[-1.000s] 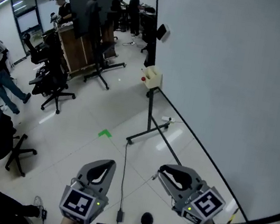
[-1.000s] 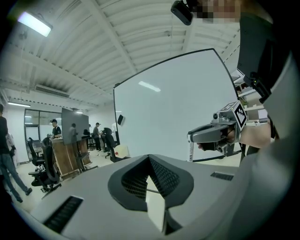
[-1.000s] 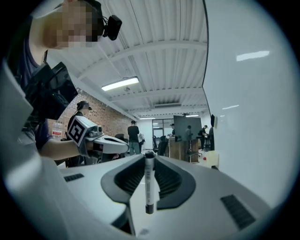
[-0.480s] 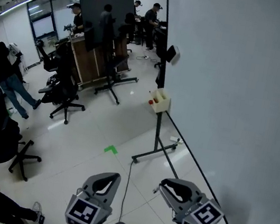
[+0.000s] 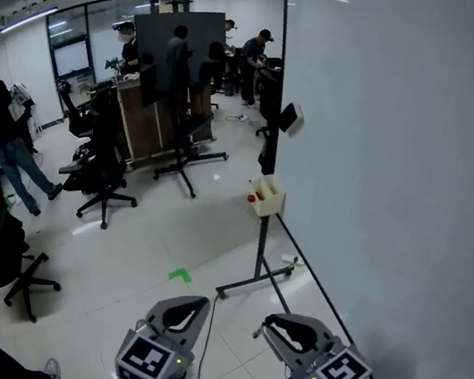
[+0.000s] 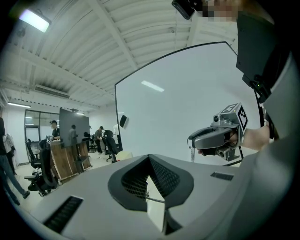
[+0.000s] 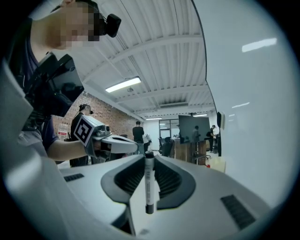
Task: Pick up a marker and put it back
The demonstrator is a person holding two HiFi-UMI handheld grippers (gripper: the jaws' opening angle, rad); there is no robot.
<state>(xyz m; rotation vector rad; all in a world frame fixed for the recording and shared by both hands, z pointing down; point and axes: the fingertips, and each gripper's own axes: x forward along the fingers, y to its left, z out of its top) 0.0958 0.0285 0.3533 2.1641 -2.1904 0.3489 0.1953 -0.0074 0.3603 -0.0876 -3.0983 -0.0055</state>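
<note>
Right gripper view, closest in: the right gripper (image 7: 149, 158) has its fingers closed on a marker (image 7: 149, 183). The marker stands upright between the pads, its dark lower end hanging below them. Over in the left gripper view, the left gripper (image 6: 150, 158) has its fingertips pressed together with nothing between them.

From the head view, both tools are held side by side, low in front of the person, near each other but apart, above a pale tiled floor (image 5: 146, 241). To the right rises a big whiteboard (image 5: 396, 212). Beyond the grippers, a small cream box (image 5: 266, 197) sits on top of a black stand at the board's edge, and a green mark (image 5: 179, 274) lies on the tiles. Farther back are office chairs (image 5: 103, 179), a dark panel (image 5: 185, 43) and several people (image 5: 260, 61) standing at a counter.
</note>
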